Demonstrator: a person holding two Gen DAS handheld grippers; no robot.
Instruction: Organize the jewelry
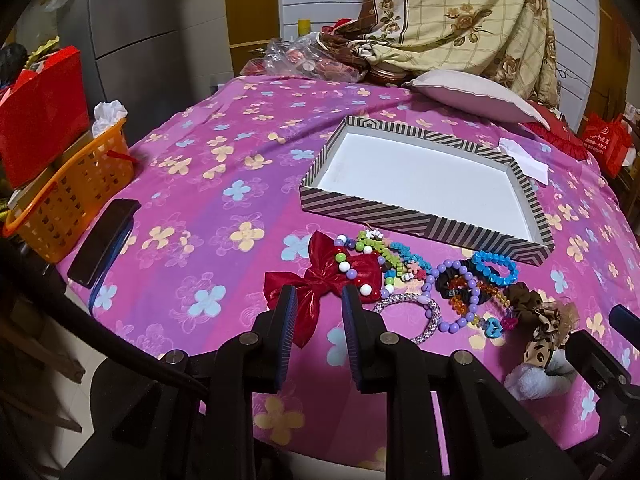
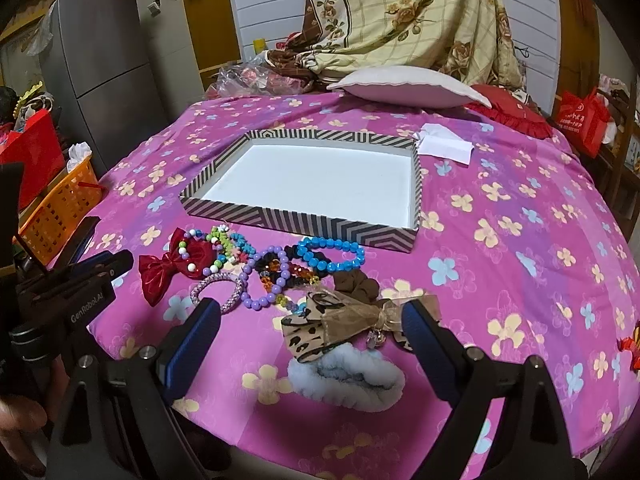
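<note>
A striped box lid (image 1: 420, 216) (image 2: 304, 222) with a white inside lies on the pink flowered cloth. In front of it lie a red bow (image 1: 320, 284) (image 2: 168, 268), several bead bracelets including a blue one (image 1: 494, 268) (image 2: 332, 254) and a purple one (image 1: 452, 296) (image 2: 264, 280), a leopard bow (image 2: 320, 326) and a white fluffy scrunchie (image 2: 348, 380). My left gripper (image 1: 318, 300) is open, its fingers just above the red bow's near edge. My right gripper (image 2: 310, 314) is open wide, straddling the leopard bow.
An orange basket (image 1: 76, 196) and a dark phone-like case (image 1: 102, 236) sit at the left edge. A pillow (image 2: 408, 90), a white paper (image 2: 444, 146) and piled blankets lie beyond the lid. The cloth drops off at the near edge.
</note>
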